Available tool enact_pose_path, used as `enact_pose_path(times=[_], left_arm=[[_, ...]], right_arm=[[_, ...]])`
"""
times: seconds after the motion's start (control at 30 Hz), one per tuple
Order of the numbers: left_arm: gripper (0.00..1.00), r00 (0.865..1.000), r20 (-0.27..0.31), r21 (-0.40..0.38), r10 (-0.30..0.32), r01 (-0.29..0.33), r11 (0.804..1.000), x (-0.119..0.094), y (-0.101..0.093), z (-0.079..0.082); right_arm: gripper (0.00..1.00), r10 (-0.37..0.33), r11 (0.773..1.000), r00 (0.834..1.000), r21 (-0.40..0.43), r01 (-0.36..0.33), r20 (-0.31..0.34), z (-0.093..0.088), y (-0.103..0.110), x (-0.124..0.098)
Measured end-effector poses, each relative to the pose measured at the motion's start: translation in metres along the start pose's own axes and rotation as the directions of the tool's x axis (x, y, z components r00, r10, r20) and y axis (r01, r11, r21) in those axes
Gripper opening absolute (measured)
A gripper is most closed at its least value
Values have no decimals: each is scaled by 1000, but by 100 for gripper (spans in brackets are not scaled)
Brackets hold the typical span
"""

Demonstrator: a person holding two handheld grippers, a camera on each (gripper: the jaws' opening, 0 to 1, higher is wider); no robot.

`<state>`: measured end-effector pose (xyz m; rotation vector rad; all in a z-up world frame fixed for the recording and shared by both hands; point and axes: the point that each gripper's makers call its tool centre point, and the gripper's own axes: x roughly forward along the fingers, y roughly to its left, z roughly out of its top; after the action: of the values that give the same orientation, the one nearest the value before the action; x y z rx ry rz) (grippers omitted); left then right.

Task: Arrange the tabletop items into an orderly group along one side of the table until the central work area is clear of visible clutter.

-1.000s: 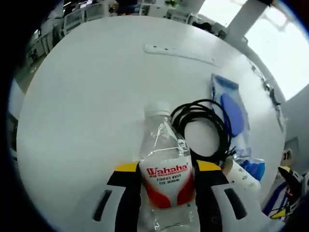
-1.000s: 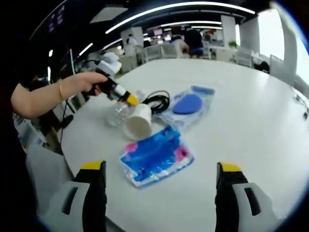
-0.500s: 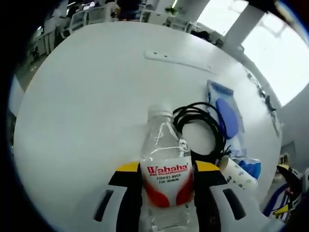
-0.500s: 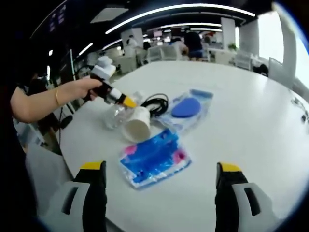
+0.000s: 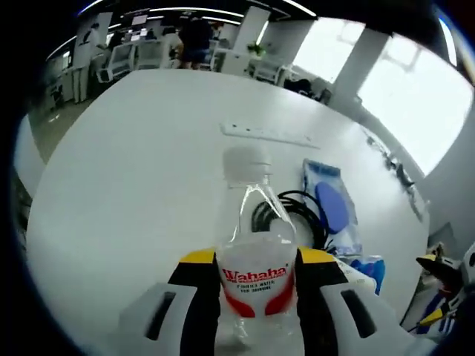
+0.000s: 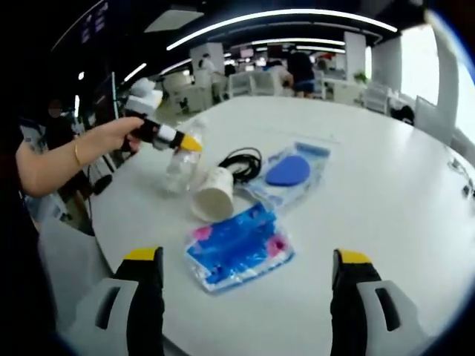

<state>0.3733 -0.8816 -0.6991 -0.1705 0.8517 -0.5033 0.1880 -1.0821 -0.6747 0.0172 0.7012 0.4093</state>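
A clear Wahaha water bottle (image 5: 254, 222) with a white cap sits between the yellow-tipped jaws of my left gripper (image 5: 256, 257), which is shut on it. In the right gripper view the bottle (image 6: 181, 165) hangs tilted just above the table, held by the left gripper (image 6: 177, 139) in a person's hand. Beside it lie a white paper cup (image 6: 214, 194) on its side, a black coiled cable (image 6: 241, 161), a clear pouch with a blue item (image 6: 290, 171) and a blue packet (image 6: 239, 248). My right gripper (image 6: 247, 256) is open over the near table edge, holding nothing.
A white power strip (image 5: 267, 135) lies farther out on the round white table (image 5: 133, 170). The cable (image 5: 297, 215) and the pouch (image 5: 330, 204) sit right of the bottle. Chairs and people stand beyond the table's far edge.
The left gripper has lifted and tipped the bottle up off the table, away from the cup and cable. The right gripper has stayed open in place.
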Motion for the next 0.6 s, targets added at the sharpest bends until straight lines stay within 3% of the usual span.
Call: enact_pose_path(times=[0.2,0.27,0.37,0.4,0.47,0.6], left_arm=[[36,996,89,36,1,-4,999,-9,-2,9],[36,991,132,81,11,-22,996,-12,-1,14],[35,982,189,105,14,-34,994,-15,0,18],[35,971,240,112,-9,-18,993,-18,-3,25],[35,959,283,119,-26,-8,993,-22,-3,30],[36,956,291,134,-22,-17,991,-20,-2,29]], right_arm=[[92,-4,1000,1000,9,3,17,3,0,-4],[92,-9,1000,1000,8,9,11,2,-1,-5],[92,-13,1000,1000,5,13,6,0,-1,-5],[92,-13,1000,1000,6,13,6,0,0,-5],[92,-9,1000,1000,11,8,7,-1,1,-5],[91,-7,1000,1000,16,7,1,-2,2,-4]])
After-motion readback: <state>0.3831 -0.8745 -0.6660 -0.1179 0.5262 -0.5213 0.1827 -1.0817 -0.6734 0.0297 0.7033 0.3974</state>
